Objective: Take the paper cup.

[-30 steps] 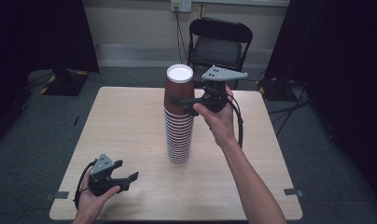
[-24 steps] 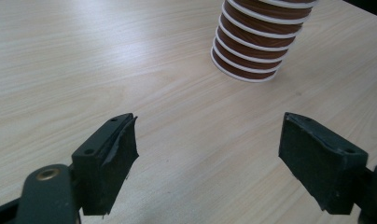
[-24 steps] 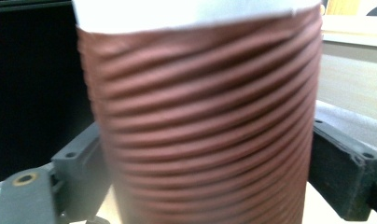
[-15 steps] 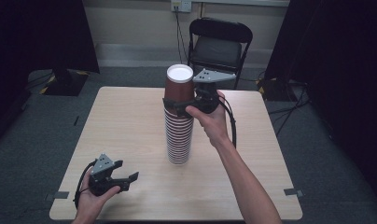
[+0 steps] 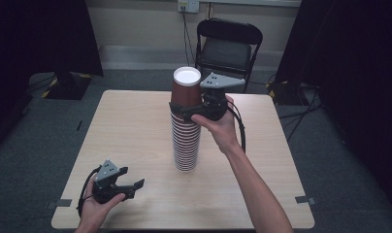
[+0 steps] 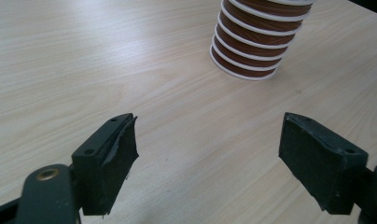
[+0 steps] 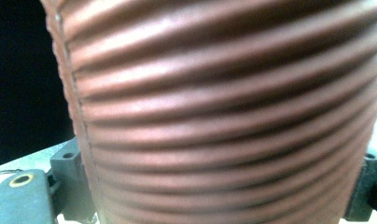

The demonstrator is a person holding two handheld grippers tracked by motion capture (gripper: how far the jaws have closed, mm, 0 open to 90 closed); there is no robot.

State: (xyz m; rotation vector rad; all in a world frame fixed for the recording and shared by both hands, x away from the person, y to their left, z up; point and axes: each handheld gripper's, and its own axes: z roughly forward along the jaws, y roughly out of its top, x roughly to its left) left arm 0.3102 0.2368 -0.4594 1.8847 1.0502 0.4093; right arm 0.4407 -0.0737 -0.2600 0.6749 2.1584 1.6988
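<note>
The left gripper (image 5: 136,184) sits low at the near left of the table (image 5: 131,126), held in the left hand (image 5: 94,206), its jaws spread wide with only bare wood between them. In its own view the gripper (image 6: 207,158) looks over the pale tabletop (image 6: 84,56) toward the foot of the cup stack (image 6: 252,46), which stands ahead and a little to the right of the jaws, well apart from them.

Farther off, near the middle of the table, the stack (image 5: 186,141) rises upright: brown ribbed paper cups with white rims, nested one over another mouth-down, so the long axis runs straight up from the tabletop. The lowest rim rests on the wood.

At the top of the stack the right gripper (image 5: 187,109), held in the right hand (image 5: 220,128), comes in from the stack's right side. Its jaws reach either side of the top cup (image 5: 187,87) near that cup's lower part. In the right gripper view the cup's ribbed brown wall (image 7: 224,116) lies right up against the camera, spanning the gap from one jaw to the other, so the jaws appear clamped on it. The top cup stands upright like the rest, its white flat base facing up; whether it is raised clear of the cup below cannot be told.

Beyond the table, past the right gripper, a black folding chair (image 5: 228,46) stands against the wall.
</note>
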